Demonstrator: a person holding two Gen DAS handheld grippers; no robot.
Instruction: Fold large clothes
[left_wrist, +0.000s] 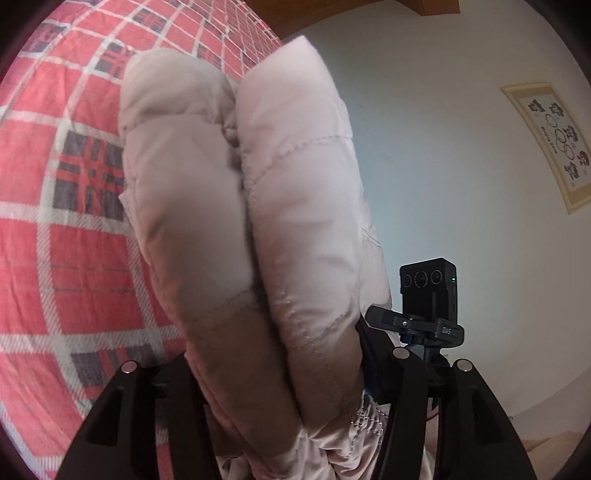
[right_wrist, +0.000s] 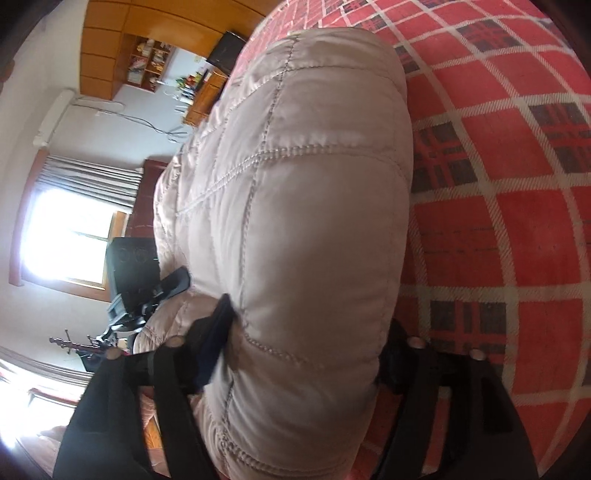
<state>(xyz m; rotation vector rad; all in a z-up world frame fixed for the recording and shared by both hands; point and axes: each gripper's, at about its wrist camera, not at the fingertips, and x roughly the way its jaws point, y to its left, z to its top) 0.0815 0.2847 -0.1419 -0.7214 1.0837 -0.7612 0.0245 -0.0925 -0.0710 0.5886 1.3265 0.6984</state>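
- The padded jacket (left_wrist: 258, 206) hung above the checked bed cover (left_wrist: 48, 229), puffy, soft, probably light.
- The left gripper (left_wrist: 291, 384) and the right gripper (right_wrist: 295, 369) each pinched a thick fold.
- Stitched seams probably give better hold than the slippery shell.

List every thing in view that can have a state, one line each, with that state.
Left hand-held gripper: shut on the puffer jacket.
Right hand-held gripper: shut on the puffer jacket.
Puffer jacket: pale pink, quilted, bunched and doubled over, lifted above the bedspread.
Plaid bedspread: spread flat.
Curtains: drawn open, window bright.
Framed picture: hanging on the wall.
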